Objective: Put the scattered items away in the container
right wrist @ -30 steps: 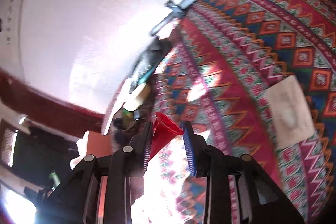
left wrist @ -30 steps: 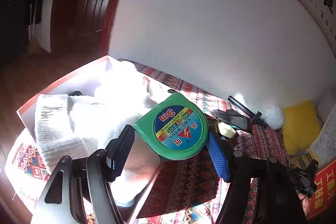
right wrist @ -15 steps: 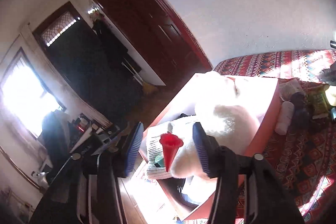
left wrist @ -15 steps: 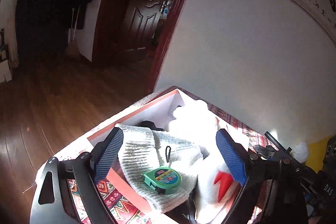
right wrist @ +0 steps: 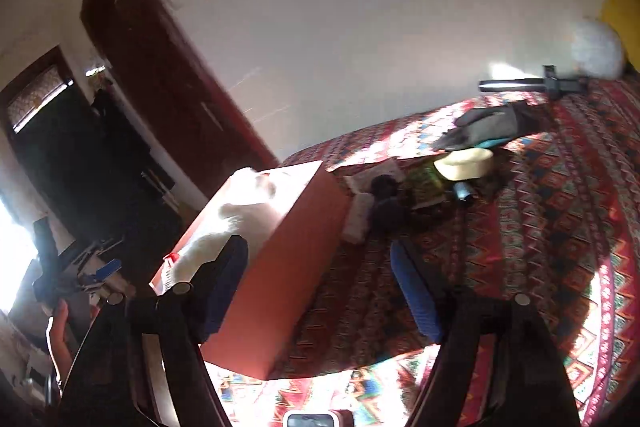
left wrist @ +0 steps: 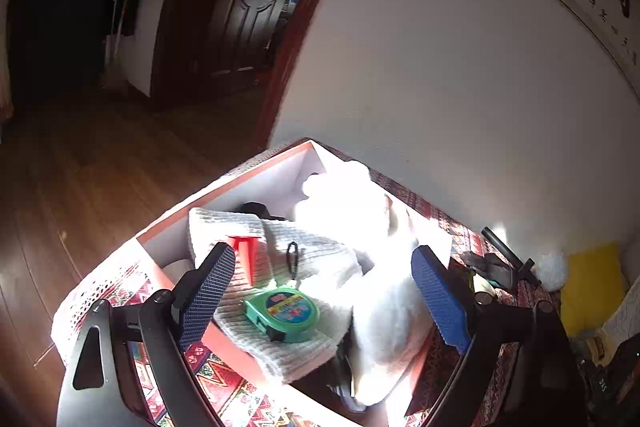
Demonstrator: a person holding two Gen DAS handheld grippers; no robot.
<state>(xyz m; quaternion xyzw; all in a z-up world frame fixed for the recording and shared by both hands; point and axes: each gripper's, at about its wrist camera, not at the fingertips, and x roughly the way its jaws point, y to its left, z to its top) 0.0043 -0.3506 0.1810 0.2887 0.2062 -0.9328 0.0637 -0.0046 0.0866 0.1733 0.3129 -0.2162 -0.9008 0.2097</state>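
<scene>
A patterned cloth (right wrist: 540, 227) covers the tabletop by a white wall. In the box (left wrist: 256, 183) lie a tape (left wrist: 286, 313), cone (left wrist: 245, 255), knit cloth and plush. Both tongs, left (left wrist: 320, 291) and right (right wrist: 320, 287) (just been opening), stand spread and empty. Still outside, I judge: glove (right wrist: 492, 127), bowl (right wrist: 464, 163), small clutter.

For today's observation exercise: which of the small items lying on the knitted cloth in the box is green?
The round tape measure, green-cased with a blue label; the cone beside it is red.
</scene>
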